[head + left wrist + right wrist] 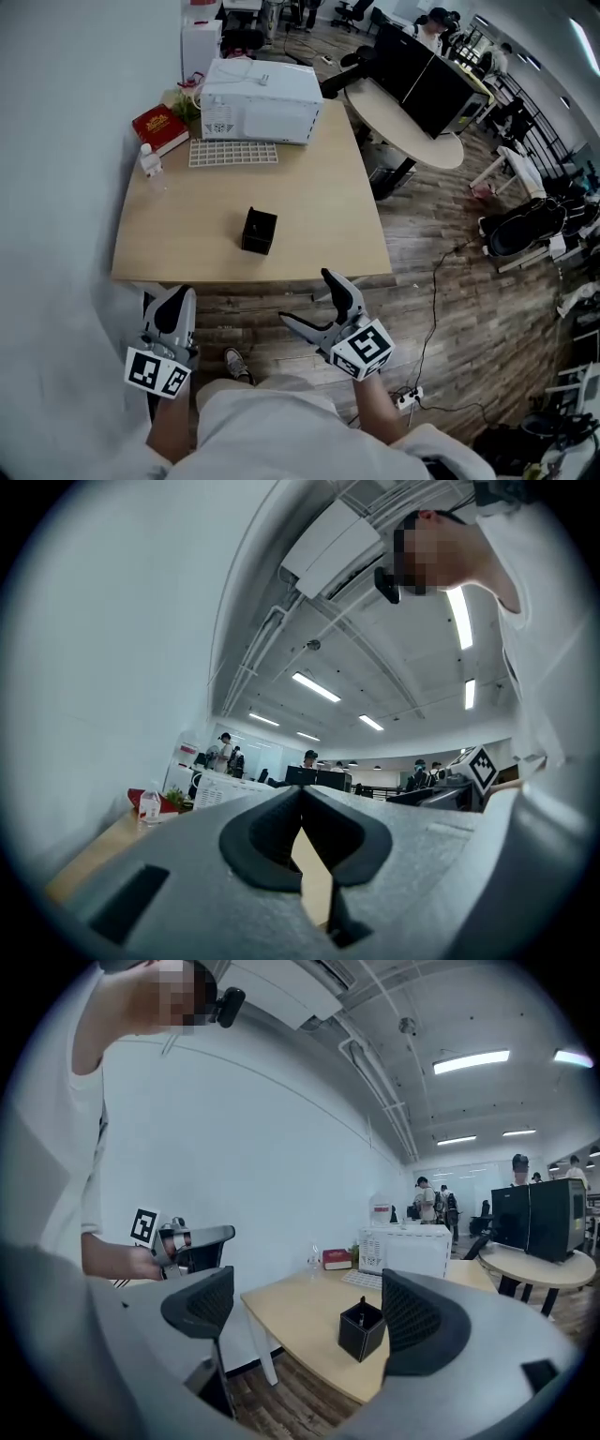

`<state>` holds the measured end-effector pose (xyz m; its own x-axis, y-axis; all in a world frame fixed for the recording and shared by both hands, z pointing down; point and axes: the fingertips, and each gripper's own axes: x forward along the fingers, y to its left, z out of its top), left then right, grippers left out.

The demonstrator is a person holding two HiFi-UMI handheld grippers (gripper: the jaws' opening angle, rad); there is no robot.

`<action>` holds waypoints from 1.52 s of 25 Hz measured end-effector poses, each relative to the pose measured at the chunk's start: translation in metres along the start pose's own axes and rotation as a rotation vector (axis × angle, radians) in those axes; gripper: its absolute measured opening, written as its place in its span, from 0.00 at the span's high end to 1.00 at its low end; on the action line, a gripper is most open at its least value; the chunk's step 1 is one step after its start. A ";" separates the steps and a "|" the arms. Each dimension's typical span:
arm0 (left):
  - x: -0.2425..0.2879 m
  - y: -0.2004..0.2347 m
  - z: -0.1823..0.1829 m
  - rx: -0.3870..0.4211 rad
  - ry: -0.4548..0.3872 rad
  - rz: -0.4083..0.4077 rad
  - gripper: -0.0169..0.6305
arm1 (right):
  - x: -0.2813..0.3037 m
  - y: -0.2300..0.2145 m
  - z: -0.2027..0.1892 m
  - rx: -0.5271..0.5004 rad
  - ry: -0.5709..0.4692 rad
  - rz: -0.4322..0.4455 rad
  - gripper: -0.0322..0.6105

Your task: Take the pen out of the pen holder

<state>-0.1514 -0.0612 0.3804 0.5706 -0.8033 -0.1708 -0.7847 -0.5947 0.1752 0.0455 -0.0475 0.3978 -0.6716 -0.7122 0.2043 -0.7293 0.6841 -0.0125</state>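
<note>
Barely begun: at left, left gripper (172,298) held short of the tabletop (309,187), fingers (253,832) clenched on nothing. Ahead of both, well apart from either pair of fingers, black pen holder (260,231) with the pen (362,1306) upright inside. At right, right gripper (307,298) spread wide and empty, holder framed far beyond its fingers; reach, grasp and lift all left.

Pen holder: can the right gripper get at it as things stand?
Probably yes. The right gripper is open and empty, off the near edge of the table. The pen holder stands alone on bare tabletop ahead of it, with nothing between them.
</note>
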 end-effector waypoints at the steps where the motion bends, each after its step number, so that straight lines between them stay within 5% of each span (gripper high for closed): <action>1: 0.007 0.008 -0.001 -0.009 0.005 -0.012 0.95 | 0.010 0.001 0.000 -0.001 0.009 -0.004 0.21; 8: 0.045 0.031 -0.008 -0.035 0.011 -0.069 0.95 | 0.042 -0.022 -0.005 0.040 0.038 -0.037 0.21; 14: 0.060 0.042 -0.013 -0.029 0.011 -0.036 0.95 | 0.058 -0.042 -0.005 0.026 0.038 -0.008 0.21; 26: 0.103 0.050 0.001 0.059 0.033 0.081 0.95 | 0.100 -0.112 -0.021 0.039 0.055 0.099 0.21; 38: 0.109 0.070 -0.037 0.040 0.137 0.229 0.95 | 0.187 -0.157 -0.067 -0.042 0.170 0.238 0.22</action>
<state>-0.1353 -0.1920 0.4099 0.4027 -0.9153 0.0021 -0.9043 -0.3975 0.1554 0.0433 -0.2769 0.5037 -0.7889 -0.4971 0.3613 -0.5457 0.8371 -0.0397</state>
